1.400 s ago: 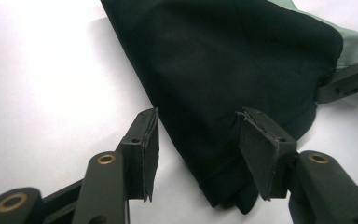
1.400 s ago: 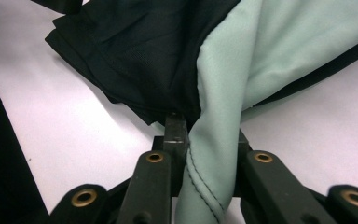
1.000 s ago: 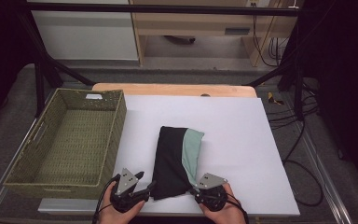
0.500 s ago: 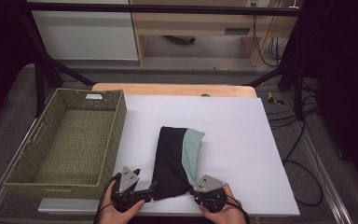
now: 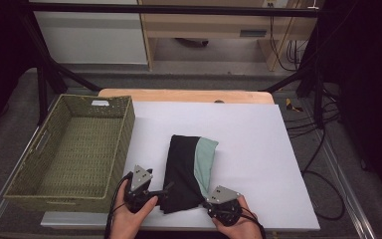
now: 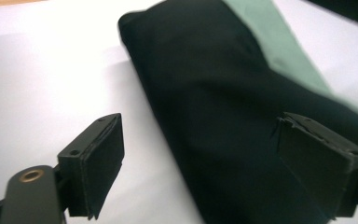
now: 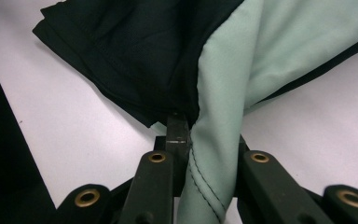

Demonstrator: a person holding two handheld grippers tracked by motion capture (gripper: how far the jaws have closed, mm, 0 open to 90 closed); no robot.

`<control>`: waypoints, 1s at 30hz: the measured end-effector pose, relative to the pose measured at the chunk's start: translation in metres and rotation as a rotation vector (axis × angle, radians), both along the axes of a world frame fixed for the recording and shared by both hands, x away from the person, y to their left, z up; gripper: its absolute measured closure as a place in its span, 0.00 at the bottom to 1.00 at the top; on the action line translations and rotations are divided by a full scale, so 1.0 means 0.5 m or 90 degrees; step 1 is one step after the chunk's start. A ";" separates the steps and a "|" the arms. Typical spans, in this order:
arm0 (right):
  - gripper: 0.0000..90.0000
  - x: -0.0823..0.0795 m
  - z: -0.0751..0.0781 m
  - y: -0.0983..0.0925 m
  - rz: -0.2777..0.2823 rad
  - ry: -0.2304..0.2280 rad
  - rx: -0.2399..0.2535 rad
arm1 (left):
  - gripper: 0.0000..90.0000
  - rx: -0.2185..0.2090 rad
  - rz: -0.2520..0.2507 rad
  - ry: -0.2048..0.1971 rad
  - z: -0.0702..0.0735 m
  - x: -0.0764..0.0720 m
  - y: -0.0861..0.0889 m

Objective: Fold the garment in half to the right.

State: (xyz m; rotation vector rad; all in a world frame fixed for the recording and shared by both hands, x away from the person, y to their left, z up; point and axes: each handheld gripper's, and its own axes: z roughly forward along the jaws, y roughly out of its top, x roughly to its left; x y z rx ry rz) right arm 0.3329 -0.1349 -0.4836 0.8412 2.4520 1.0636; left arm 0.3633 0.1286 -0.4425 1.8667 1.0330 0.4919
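A folded garment point(image 5: 183, 172), black with a mint-green panel point(image 5: 205, 157), lies on the white table point(image 5: 258, 149) near its front edge. My left gripper point(image 5: 159, 192) sits at the garment's near left corner. In the left gripper view its jaws point(image 6: 200, 161) have just been opening and stand wide; the black cloth point(image 6: 223, 107) lies between them, and neither pad presses it. My right gripper point(image 5: 207, 200) is at the near right corner. In the right gripper view it point(image 7: 205, 151) is shut on the green cloth's stitched edge point(image 7: 219, 116).
A woven green basket point(image 5: 123, 144) stands on the table's left side, close to the left hand. A wooden strip point(image 5: 179, 93) runs along the table's far edge. Black frame legs and cables lie beyond and to the right.
The left gripper's jaws have opened and come off the black cloth's near left edge, and the hand has drawn slightly up and away. The right gripper and the garment have stayed put.
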 end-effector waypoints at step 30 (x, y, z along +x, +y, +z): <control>0.88 0.000 -0.002 -0.002 -0.003 0.000 0.007 | 0.17 0.060 0.013 0.008 0.057 0.134 -0.053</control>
